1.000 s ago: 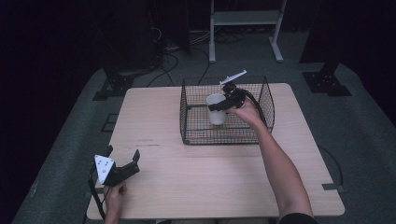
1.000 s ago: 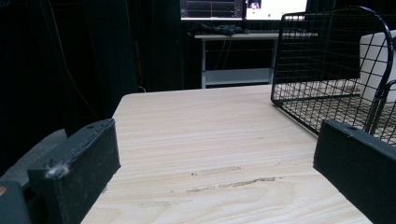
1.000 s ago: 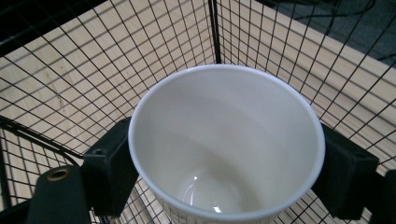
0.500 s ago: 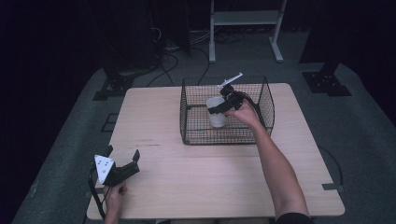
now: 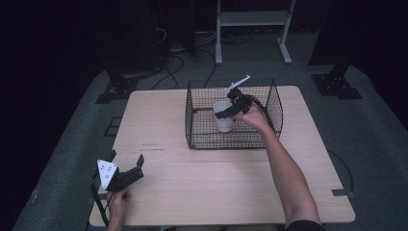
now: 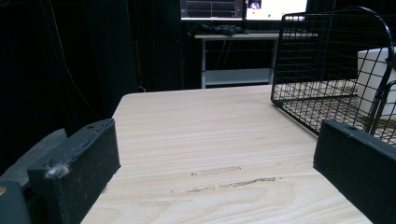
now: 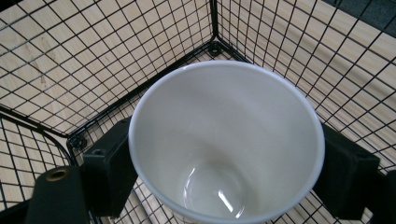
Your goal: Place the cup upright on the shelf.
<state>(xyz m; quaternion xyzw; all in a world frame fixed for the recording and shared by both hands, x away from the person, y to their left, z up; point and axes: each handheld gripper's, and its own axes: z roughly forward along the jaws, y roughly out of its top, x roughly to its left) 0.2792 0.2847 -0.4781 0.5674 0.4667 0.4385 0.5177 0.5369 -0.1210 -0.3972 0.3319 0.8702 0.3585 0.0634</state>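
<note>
One white cup (image 5: 223, 115) stands in one black wire basket (image 5: 274, 103) on the far right of one wooden tabletop (image 5: 202, 178). There are two tongs: the left tongs (image 5: 126, 166) near left, the right tongs (image 5: 226, 111) at the cup.

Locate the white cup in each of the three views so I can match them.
High view: white cup inside the wire basket, right hand-held gripper around it.
Left gripper view: far right edge, behind mesh.
Right gripper view: centre, seen from above.
Shared landmark: the basket.

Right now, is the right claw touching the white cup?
Touching. In the right gripper view, the right claw has a black jaw pressed against each side of the white cup, no gap visible; the cup sits inside the wire basket.
</note>
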